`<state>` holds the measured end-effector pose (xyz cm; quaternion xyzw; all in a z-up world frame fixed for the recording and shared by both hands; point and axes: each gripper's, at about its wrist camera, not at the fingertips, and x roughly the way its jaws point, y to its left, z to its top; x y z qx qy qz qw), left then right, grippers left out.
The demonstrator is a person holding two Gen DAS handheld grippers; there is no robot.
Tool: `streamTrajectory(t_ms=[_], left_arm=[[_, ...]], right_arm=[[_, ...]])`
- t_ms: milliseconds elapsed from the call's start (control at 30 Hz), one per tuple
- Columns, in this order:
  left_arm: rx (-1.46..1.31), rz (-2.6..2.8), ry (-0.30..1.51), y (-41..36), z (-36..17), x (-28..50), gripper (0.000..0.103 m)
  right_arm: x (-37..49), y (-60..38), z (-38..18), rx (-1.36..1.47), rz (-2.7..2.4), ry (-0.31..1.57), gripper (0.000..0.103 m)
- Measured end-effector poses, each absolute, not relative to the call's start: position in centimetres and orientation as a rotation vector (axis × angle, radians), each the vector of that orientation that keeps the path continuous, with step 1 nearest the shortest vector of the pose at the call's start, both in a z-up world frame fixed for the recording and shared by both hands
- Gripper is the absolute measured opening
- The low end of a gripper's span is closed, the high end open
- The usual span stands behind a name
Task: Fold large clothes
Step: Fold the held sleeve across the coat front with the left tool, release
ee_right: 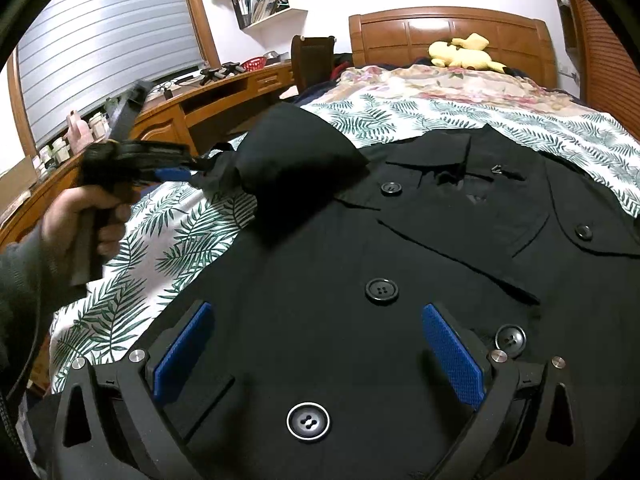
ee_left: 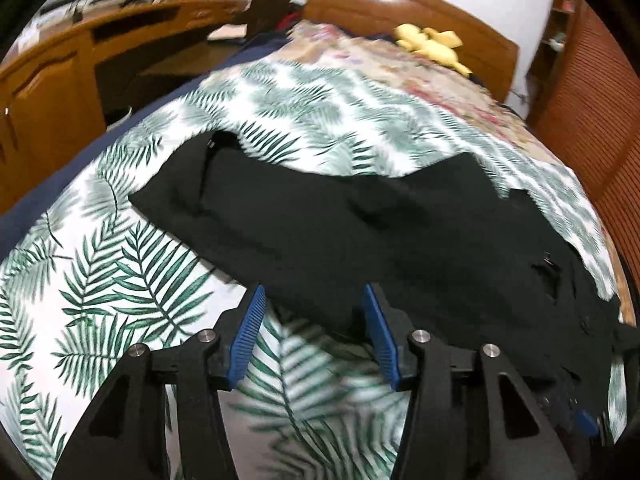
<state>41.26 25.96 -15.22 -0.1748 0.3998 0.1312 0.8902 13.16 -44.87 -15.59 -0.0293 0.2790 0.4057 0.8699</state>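
Observation:
A large black buttoned coat [ee_right: 400,248] lies front up on the leaf-print bed cover [ee_right: 168,240]. In the left wrist view its sleeve [ee_left: 360,224] runs across the cover [ee_left: 100,280]. My left gripper [ee_left: 314,296] is open, its blue pads [ee_left: 250,336] apart at the sleeve's near edge, empty. In the right wrist view the left gripper [ee_right: 188,174] sits by the raised sleeve end [ee_right: 296,152]. My right gripper [ee_right: 318,320] is open just above the coat's front, between the buttons [ee_right: 381,290].
A wooden headboard [ee_right: 448,32] with a yellow plush toy [ee_right: 464,54] stands at the bed's far end. A curved wooden desk [ee_right: 224,92] runs along the left. A floral blanket [ee_right: 440,84] covers the far part. A slatted wooden door [ee_left: 592,128] is at the right.

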Motion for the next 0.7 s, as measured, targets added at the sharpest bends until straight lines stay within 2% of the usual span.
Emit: streamTrajectory(t_ms=[200, 333, 367, 433, 467, 533, 700], left_arm=[[-0.506, 0.289, 0.875, 28.0, -18.4, 42.0, 0.052], [-0.489, 0.287, 0.877, 27.5, -19.2, 42.5, 0.052], [-0.48, 0.286, 0.875, 27.3, -19.1, 42.6, 0.048], [-0.46, 0.281, 0.88, 27.2, -19.2, 43.3, 0.02], [-0.454, 0.282, 0.895, 27.0, -19.3, 43.6, 0.002], [-0.427, 0.29, 0.888, 26.5, -18.5, 43.8, 0.001], [-0.281, 0.271, 0.792, 22.5, -12.5, 42.5, 0.001]], right_arm=[[13.3, -44.8, -15.6, -0.06, 0.851, 0.591, 0.103], [13.2, -44.9, -15.6, -0.057, 0.852, 0.591, 0.103], [13.2, -44.9, -15.6, -0.056, 0.851, 0.59, 0.103], [13.2, -44.9, -15.6, -0.056, 0.851, 0.59, 0.103], [13.2, -44.9, -15.6, -0.056, 0.851, 0.589, 0.103], [13.2, -44.9, -15.6, -0.056, 0.851, 0.585, 0.103], [12.9, -45.1, -15.4, -0.068, 0.837, 0.575, 0.103]])
